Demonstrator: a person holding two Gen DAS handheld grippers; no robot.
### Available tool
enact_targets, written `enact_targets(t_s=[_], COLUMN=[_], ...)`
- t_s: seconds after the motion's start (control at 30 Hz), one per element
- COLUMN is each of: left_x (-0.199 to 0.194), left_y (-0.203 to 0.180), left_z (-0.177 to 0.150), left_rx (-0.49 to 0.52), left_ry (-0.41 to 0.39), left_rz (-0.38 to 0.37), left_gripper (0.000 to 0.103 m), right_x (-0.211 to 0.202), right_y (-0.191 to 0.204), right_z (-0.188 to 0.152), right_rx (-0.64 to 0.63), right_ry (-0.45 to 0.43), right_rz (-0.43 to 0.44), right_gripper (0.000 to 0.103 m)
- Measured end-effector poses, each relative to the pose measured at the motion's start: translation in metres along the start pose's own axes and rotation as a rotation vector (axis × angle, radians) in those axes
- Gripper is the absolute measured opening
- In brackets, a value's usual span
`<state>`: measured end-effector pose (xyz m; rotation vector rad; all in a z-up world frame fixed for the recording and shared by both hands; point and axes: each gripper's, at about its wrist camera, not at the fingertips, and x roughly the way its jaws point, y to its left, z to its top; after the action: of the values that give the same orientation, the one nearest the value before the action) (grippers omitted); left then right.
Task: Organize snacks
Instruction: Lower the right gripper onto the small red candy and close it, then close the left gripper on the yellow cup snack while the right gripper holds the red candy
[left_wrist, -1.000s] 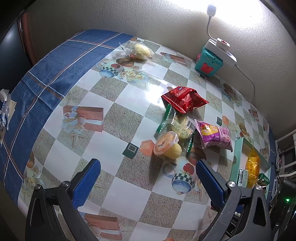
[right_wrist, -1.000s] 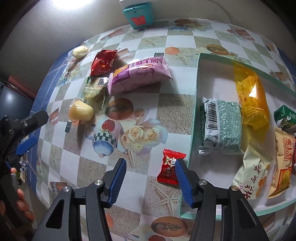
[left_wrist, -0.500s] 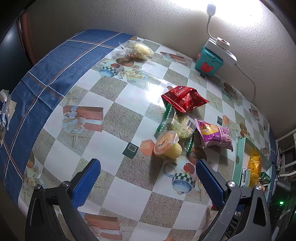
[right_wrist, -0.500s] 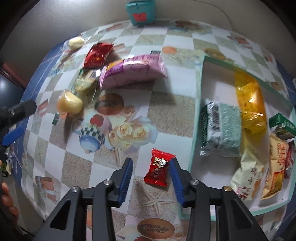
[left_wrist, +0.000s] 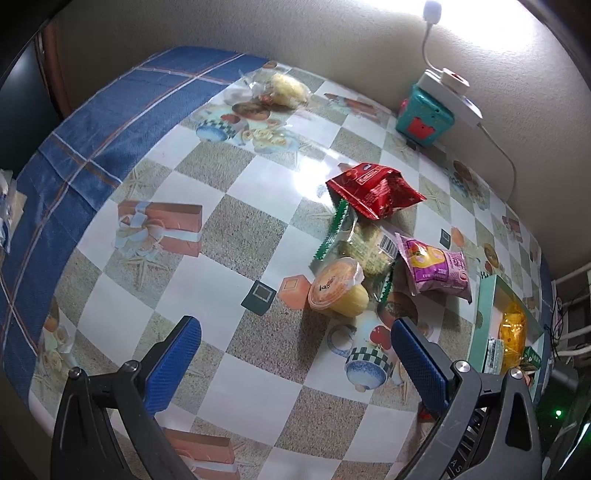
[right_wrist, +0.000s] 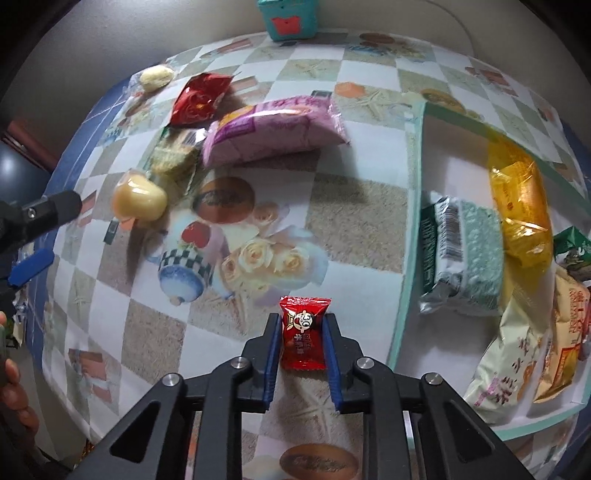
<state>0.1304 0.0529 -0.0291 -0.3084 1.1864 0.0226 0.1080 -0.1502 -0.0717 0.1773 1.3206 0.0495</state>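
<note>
My right gripper (right_wrist: 301, 325) is shut on a small red candy packet (right_wrist: 303, 334), just left of the green-rimmed tray (right_wrist: 410, 236). The tray holds a green-white pack (right_wrist: 465, 254), an orange pack (right_wrist: 519, 206) and several pale packs. My left gripper (left_wrist: 295, 343) is open and empty above the table. Ahead of it lie a yellow jelly cup (left_wrist: 338, 288), a green-edged cracker pack (left_wrist: 358, 245), a red bag (left_wrist: 373, 190) and a purple pack (left_wrist: 437, 267). The same pile shows in the right wrist view: jelly cup (right_wrist: 138, 199), purple pack (right_wrist: 273, 129), red bag (right_wrist: 199, 98).
A clear-wrapped yellow bun (left_wrist: 286, 88) lies at the far left of the table near the blue cloth edge (left_wrist: 92, 122). A teal box (left_wrist: 424, 118) with a white power strip (left_wrist: 452, 92) on it stands against the wall.
My right gripper has moved up to the red candy packet and closed its fingers on it. My left gripper has stayed open with only a slight shift.
</note>
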Motion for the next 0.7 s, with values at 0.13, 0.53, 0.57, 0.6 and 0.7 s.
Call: enact_targets(t_s=[0.13,0.53,0.57,0.6,0.7], left_x=[0.008,0.041,0.043,0.045,0.052], left_y=[-0.002,-0.048,-0.051,-0.053,-0.061], left_z=[0.002,0.003,0.003,0.003,0.001], left_rx=[-0.006,0.195,0.208,0.221,0.256], left_ry=[0.002,0.003,0.000,-0.002,0.003], left_rz=[-0.022,0.067,0.077,0.086,0.110], left_gripper=[0.102,0.102,0.102,0.102,0.095], right_x=[0.001,0.000,0.000,-0.001,-0.001], right_y=[-0.006,-0.023,-0.024,-0.025,-0.027], right_z=[0.007,0.015,0.015,0.015,0.016], right_rx=[0.009,0.043,0.046,0.048,0.057], right_ry=[-0.024,-0.032,-0.031,-0.030,-0.029], right_rz=[0.000,0.037,0.040,0.044,0.055], right_gripper=[0.024,0.023,0.023,0.023,0.023])
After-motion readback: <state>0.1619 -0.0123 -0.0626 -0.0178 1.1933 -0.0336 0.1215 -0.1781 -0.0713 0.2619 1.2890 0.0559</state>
